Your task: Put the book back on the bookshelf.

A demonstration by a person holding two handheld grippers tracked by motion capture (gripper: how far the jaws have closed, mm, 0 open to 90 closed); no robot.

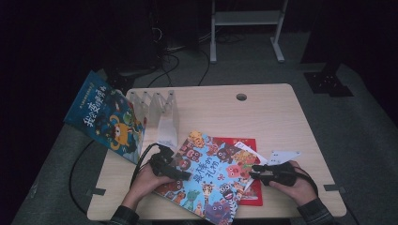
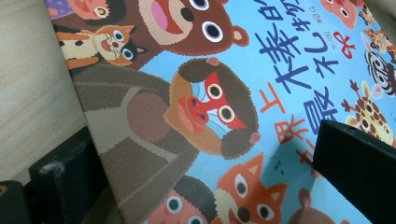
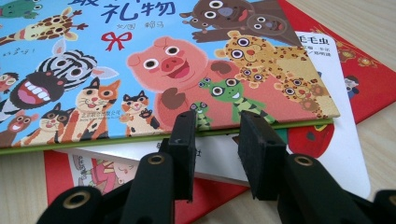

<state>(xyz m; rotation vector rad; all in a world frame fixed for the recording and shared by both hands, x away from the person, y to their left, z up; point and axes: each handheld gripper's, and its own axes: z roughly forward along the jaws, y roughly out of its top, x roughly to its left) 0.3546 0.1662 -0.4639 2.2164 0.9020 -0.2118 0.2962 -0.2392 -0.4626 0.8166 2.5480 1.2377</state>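
A picture book (image 1: pixel 211 183) with a light blue cover full of cartoon animals lies in the middle of the table, on top of a white book (image 1: pixel 245 146) and a red book (image 1: pixel 234 142). My left gripper (image 1: pixel 180 174) is at its left edge and stands open. In the left gripper view one jaw sits under the cover (image 2: pixel 187 116) and the other over it. My right gripper (image 1: pixel 256 171) points at the book's right edge. Its jaws stand a little apart with nothing between them, their tips (image 3: pixel 215 123) just short of the cover (image 3: pixel 140 70), over the white book (image 3: pixel 336 154).
A clear rack (image 1: pixel 159 112) stands at the table's back left. A dark blue picture book (image 1: pixel 105 117) leans beside it, past the table edge. A white card (image 1: pixel 281 155) lies right of the stack. A cable hole (image 1: pixel 241 97) is at the back.
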